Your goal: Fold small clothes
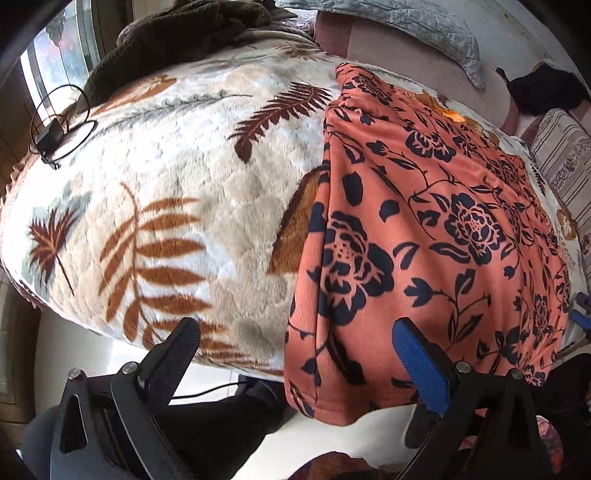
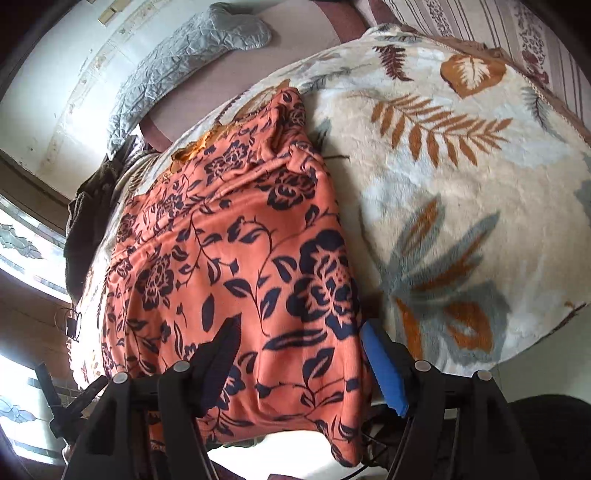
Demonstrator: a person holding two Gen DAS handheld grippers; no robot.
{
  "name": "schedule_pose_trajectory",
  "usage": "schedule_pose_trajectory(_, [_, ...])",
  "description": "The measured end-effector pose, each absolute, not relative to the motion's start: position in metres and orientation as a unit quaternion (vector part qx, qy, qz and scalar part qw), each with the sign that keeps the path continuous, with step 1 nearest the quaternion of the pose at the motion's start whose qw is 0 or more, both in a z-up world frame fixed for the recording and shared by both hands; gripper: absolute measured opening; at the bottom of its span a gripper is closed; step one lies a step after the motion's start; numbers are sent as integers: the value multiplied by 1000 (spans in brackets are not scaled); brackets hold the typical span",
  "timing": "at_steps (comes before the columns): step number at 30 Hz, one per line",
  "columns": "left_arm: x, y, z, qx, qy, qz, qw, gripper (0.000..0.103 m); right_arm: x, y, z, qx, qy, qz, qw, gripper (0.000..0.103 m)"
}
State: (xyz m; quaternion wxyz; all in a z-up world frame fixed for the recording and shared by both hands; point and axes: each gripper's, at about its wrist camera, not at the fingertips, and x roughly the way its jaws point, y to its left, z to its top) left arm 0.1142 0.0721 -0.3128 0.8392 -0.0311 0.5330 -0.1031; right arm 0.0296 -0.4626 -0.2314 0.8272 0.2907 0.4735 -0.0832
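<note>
An orange garment with a dark navy flower print (image 1: 424,236) lies flat on a leaf-patterned fleece blanket (image 1: 177,177), its near end hanging over the bed's front edge. It also shows in the right wrist view (image 2: 236,258). My left gripper (image 1: 295,347) is open and empty, above the garment's near left corner. My right gripper (image 2: 299,339) is open, its jaws astride the garment's near right part, with the blue pad (image 2: 384,373) at the garment's right edge. Neither holds cloth.
A black cable with a small box (image 1: 55,129) lies at the blanket's left side. A dark brown fleece (image 1: 177,33) and a grey quilted pillow (image 1: 424,29) lie at the back. A striped cushion (image 1: 569,155) is on the right. White floor (image 1: 74,354) lies below the bed edge.
</note>
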Motion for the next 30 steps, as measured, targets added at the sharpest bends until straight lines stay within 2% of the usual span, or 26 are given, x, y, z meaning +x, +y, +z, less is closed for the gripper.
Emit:
schedule_pose_trajectory(2, [110,76,-314,-51,541,-123,830,96,26,-459,-238,295,489,-83,817,72])
schedule_pose_trajectory(6, [107,75,-324,-69,569,-156,804,50,21,-454,-253,306,517,-86,795,72])
schedule_pose_trajectory(7, [107,74,-328,-70,576,-157,799,47,20,-454,-257,311,522,-85,790,72])
schedule_pose_trajectory(11, [109,70,-331,-73,585,-157,793,50,15,-451,-265,318,536,-89,777,72])
schedule_pose_trajectory(12, [110,69,-333,-76,592,-160,786,61,14,-453,-267,321,539,-90,774,72])
schedule_pose_trajectory(13, [113,68,-336,-81,600,-162,779,66,14,-455,-269,326,541,-92,770,72])
schedule_pose_trajectory(17, [116,62,-339,-78,603,-167,776,66,11,-462,-278,338,552,-102,755,72])
schedule_pose_trajectory(23, [119,54,-339,-70,602,-162,779,38,10,-454,-302,342,569,-87,743,71])
schedule_pose_trajectory(24, [120,56,-339,-77,601,-164,778,27,11,-452,-305,345,568,-77,743,69])
schedule_pose_trajectory(25, [120,59,-337,-84,601,-167,777,14,11,-449,-306,346,564,-67,747,50])
schedule_pose_trajectory(26, [122,61,-336,-94,601,-174,774,9,10,-447,-303,340,564,-62,750,40])
schedule_pose_trajectory(27, [123,63,-332,-105,599,-184,772,7,10,-443,-298,331,565,-60,754,32])
schedule_pose_trajectory(28, [123,64,-327,-114,593,-196,772,7,9,-441,-291,326,562,-53,758,16])
schedule_pose_trajectory(29, [123,63,-320,-117,587,-207,774,7,7,-439,-281,325,553,-40,766,10])
schedule_pose_trajectory(30, [124,63,-312,-117,581,-217,775,7,5,-438,-269,326,541,-25,775,10])
